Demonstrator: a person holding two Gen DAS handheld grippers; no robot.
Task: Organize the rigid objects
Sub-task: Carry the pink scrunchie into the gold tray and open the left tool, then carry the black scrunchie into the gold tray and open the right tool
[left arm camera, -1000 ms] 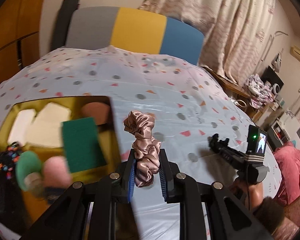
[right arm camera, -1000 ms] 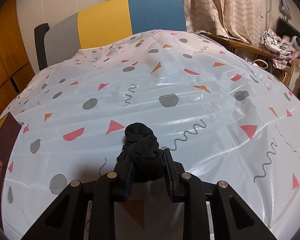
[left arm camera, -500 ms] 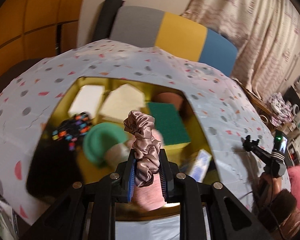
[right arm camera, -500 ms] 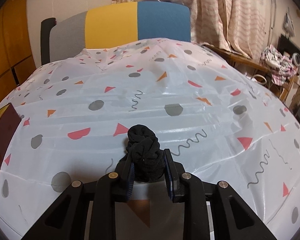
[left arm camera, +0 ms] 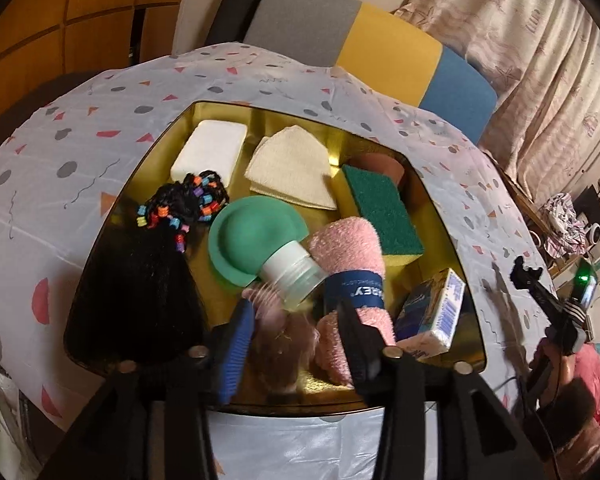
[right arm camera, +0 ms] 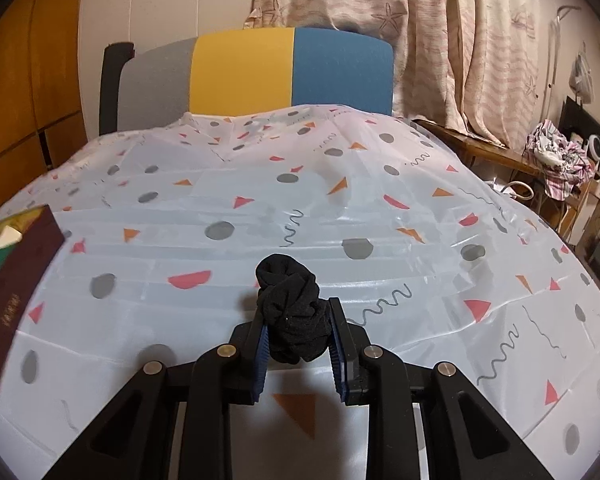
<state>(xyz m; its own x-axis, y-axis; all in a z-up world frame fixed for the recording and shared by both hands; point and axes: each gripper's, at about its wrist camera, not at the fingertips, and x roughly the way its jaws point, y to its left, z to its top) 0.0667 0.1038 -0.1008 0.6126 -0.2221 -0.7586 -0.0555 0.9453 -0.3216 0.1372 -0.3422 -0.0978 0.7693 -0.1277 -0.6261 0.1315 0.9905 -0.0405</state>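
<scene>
Pink scrunchie [left arm camera: 284, 340], blurred, has left the left gripper [left arm camera: 296, 344], whose jaws have just been opening above the near edge of the gold tray [left arm camera: 148, 168]. Deposit judged done. Right gripper [right arm camera: 298, 336], well apart from the tray, stays clamped on the black scrunchie [right arm camera: 290, 308].

Dim warm indoor light, fisheye-bent dark corners, motion blur, glare on tablecloth [right arm camera: 380, 216]

— What is held in the tray [left arm camera: 452, 216]?
— A sponge [left arm camera: 384, 210] is set at its right, a folded cloth [left arm camera: 290, 168] behind the centre, a hairpiece [left arm camera: 140, 300] at the left.
— And behind the table [right arm camera: 340, 208]?
— A chair [right arm camera: 260, 72] is placed there.
</scene>
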